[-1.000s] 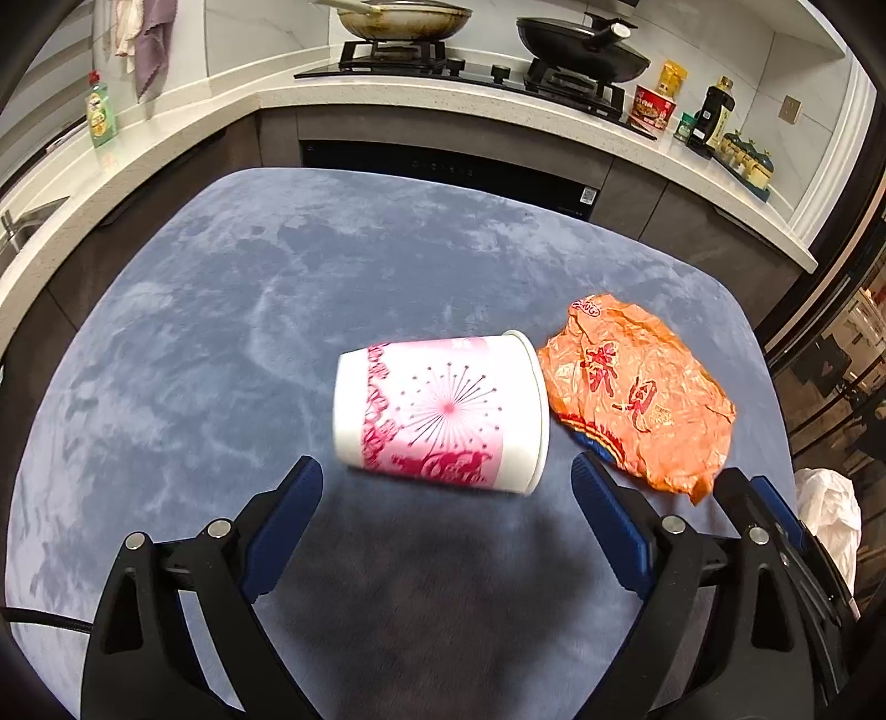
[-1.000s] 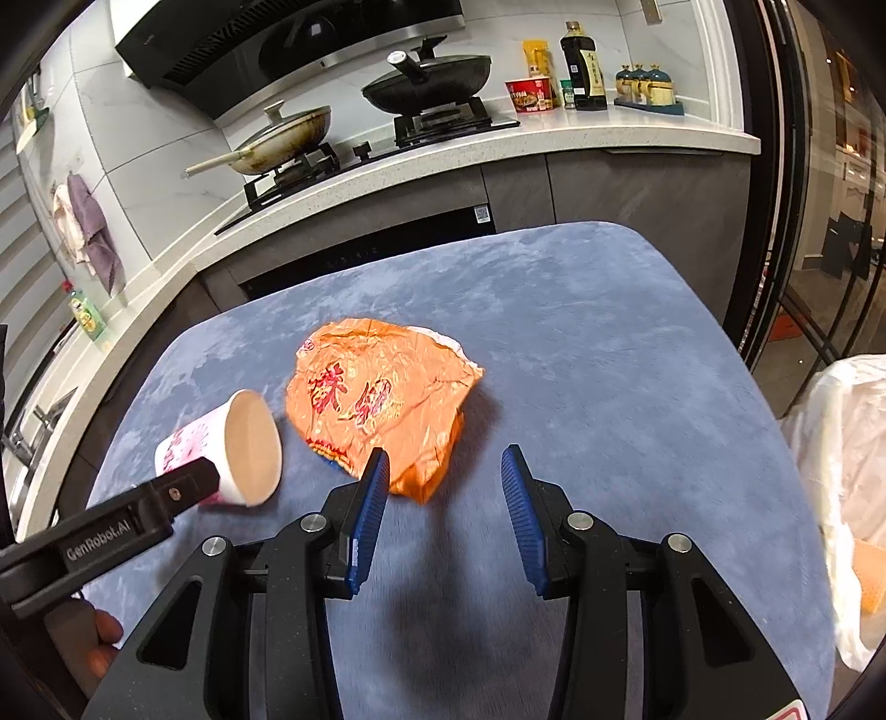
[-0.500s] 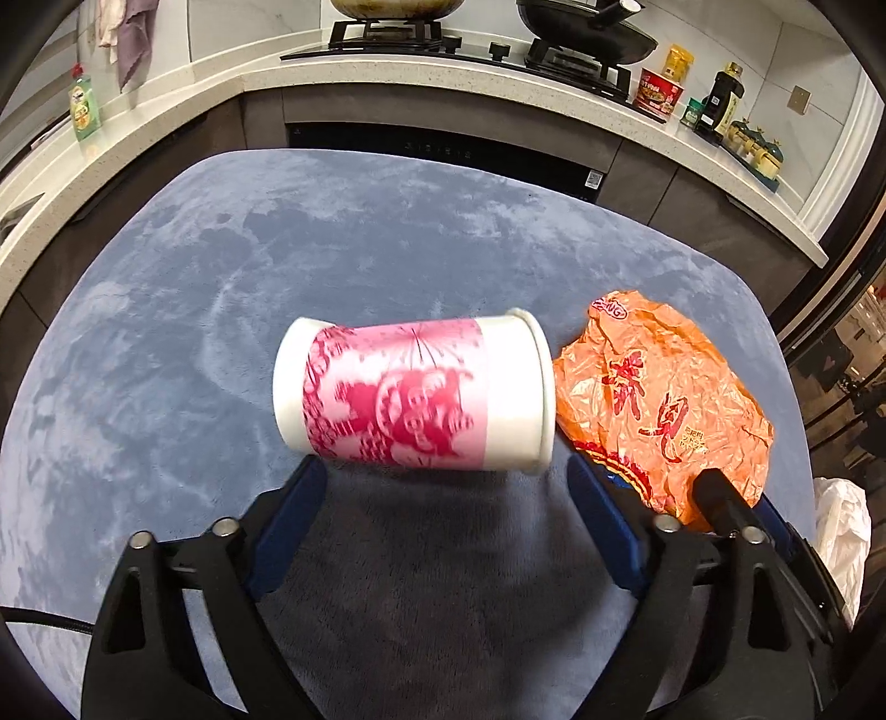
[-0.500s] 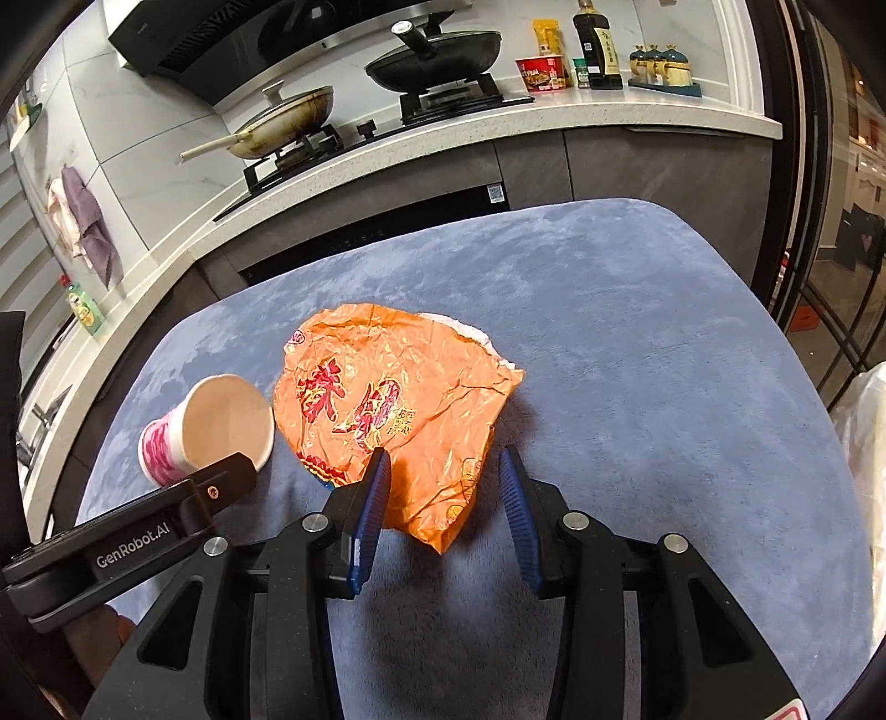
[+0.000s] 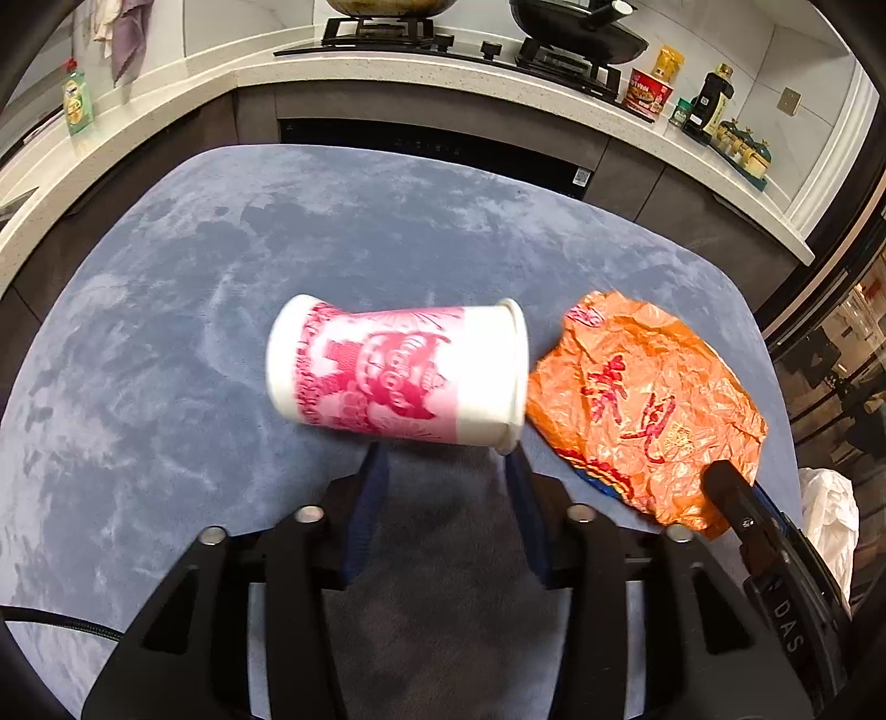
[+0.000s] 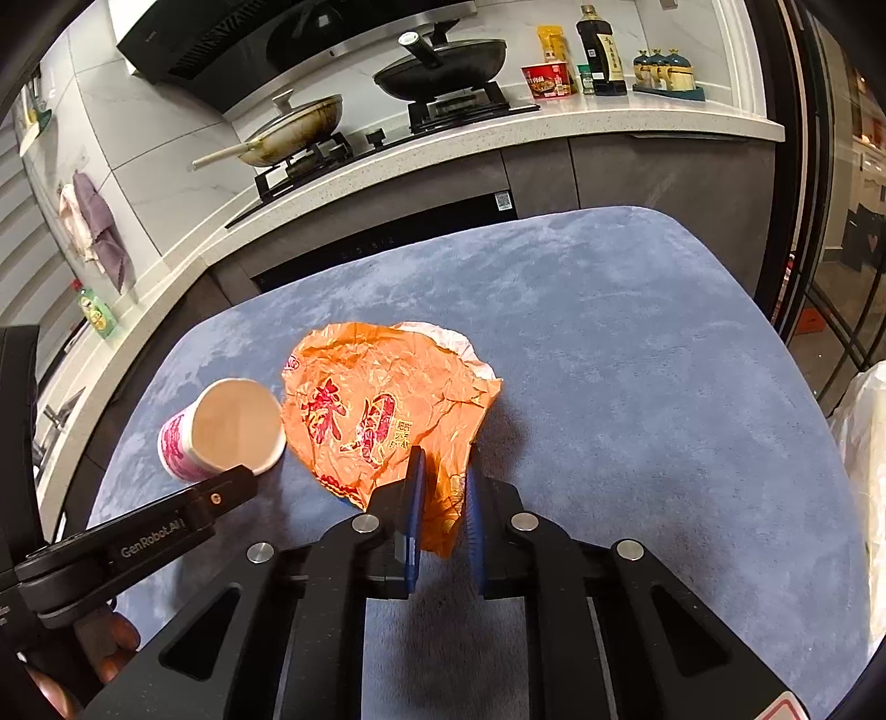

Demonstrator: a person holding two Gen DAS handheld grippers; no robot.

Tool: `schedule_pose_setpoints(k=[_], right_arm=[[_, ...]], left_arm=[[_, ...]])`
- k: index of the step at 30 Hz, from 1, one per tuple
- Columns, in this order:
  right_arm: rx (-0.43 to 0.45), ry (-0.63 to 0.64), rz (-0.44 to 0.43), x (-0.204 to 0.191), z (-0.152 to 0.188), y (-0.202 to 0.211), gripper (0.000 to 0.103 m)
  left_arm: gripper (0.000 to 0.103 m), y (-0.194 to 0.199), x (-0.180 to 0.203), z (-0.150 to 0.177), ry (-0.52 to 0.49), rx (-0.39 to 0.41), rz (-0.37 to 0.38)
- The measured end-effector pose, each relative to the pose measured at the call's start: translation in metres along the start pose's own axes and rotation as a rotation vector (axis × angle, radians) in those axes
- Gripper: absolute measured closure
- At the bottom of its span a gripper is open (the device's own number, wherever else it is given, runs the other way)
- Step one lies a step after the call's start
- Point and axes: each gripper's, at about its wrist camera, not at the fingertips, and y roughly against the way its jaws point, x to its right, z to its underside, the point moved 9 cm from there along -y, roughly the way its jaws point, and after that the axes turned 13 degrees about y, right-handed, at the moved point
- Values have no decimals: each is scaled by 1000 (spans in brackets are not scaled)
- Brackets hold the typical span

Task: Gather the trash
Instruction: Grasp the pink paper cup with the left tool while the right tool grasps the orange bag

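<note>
Cup [image 5: 398, 371] of thin paper on its side mid-table [image 5: 221, 249], just beside crinkled orange wrapper [image 6: 387, 410]: both light, soft, easily crushed, so best taken gently by rim and loose corner. Left gripper [image 5: 446, 465] half-wide, closing under cup, contact hidden; right gripper [image 6: 446, 476] narrow, closing on wrapper's near corner. Stove and pans well behind, white bag [image 5: 825, 515] off right edge, neither in the way.

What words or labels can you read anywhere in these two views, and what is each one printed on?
"GenRobot.AI": white print on the side of the left hand-held gripper, seen from the right wrist.
"DAS": partial letters on the right hand-held gripper body, rest cut off.
Orange wrapper: large red Chinese characters, too crumpled to read surely.
Paper cup: pink pattern only, no words readable.
Soy sauce bottle and red noodle tub labels: too small.
</note>
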Motion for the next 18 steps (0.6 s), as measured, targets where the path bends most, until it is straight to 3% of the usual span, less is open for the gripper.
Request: schedule_pose_setpoints(k=[3,6,10,13,18], right_arm=[[8,-4,2,2,0,5,90],[15,-16,1,5,1,9,90],[19,-28,-4,5,0,9,91],[18,-20,-5,4,-1,8,91],[18,-19,-9,4,-3,5,91]], left_arm=[[34,9,-8,-2,2,30,-6],[27,15,-17,-6,9,49,-12],[24,13,-23,-13,11,59,-19],[13,10,-19,-18,-10,65,-8],[13,-2,-13,-23,-76,76,0]])
